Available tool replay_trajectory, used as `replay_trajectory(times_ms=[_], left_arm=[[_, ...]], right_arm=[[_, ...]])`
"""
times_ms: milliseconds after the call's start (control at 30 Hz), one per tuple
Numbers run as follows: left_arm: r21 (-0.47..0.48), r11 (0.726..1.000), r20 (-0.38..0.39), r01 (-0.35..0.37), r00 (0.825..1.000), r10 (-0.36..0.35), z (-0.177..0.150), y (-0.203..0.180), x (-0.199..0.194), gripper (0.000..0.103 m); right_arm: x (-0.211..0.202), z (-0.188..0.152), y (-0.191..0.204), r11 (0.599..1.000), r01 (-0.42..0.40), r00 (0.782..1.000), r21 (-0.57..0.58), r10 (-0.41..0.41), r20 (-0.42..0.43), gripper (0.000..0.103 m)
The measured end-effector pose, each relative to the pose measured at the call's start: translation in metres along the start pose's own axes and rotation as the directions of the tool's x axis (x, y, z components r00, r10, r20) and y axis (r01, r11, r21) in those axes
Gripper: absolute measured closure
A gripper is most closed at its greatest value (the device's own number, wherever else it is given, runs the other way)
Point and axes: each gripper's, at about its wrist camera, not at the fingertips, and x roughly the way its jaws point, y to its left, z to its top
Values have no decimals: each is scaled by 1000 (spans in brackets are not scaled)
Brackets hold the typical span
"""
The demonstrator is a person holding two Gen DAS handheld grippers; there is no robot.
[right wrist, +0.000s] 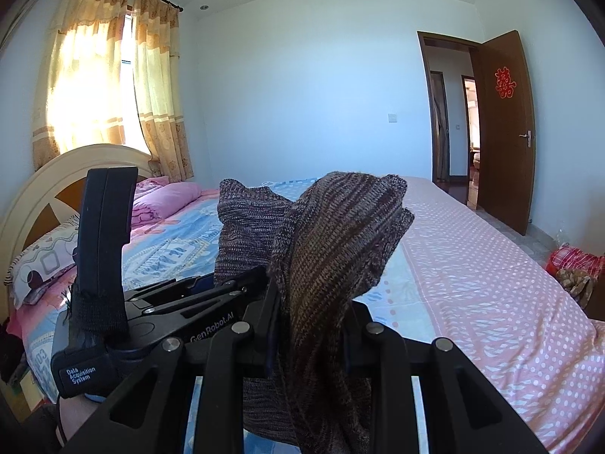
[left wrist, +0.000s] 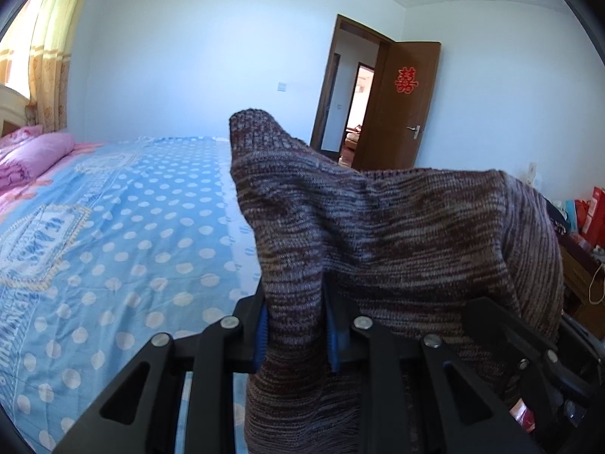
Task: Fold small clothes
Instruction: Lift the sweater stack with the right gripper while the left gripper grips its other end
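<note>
Left wrist view: knit (left wrist: 378,227) held up over bed (left wrist: 113,227).
Left gripper (left wrist: 297,331) is clamped on the knit; right gripper (right wrist: 308,336) is clamped on it too, apparently a bunched corner.

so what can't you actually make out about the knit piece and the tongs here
- Knit garment: its type and full shape, bunched in both wrist views, cut off by the bottom edges.
- Left tongs and right tongs: tips buried in the knit.
- Bed under the garment: hidden.
</note>
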Motion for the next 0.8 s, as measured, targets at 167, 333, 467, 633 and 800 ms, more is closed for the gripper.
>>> replay_trajectory(times_ms=[167,333,467,633,800], left_arm=[[35,999,-6,39,999,-38,-1,-10,-6,78],[46,993,-44,106,994,-104,1,-11,9,78],[80,986,-73,144,988,-139,3,-43,31,78],[125,978,-99,168,983,-156,3,-78,58,78],[143,973,-138,183,977,-164,2,-106,86,78]], right_arm=[[-15,-5,-10,999,38,999,-5,-38,27,78],[-25,-7,-43,995,94,995,41,-96,37,78],[-29,-9,-81,985,146,988,93,-150,33,78],[-28,-10,-122,970,203,978,134,-208,24,78],[-19,-16,-160,955,251,968,161,-252,-9,77]])
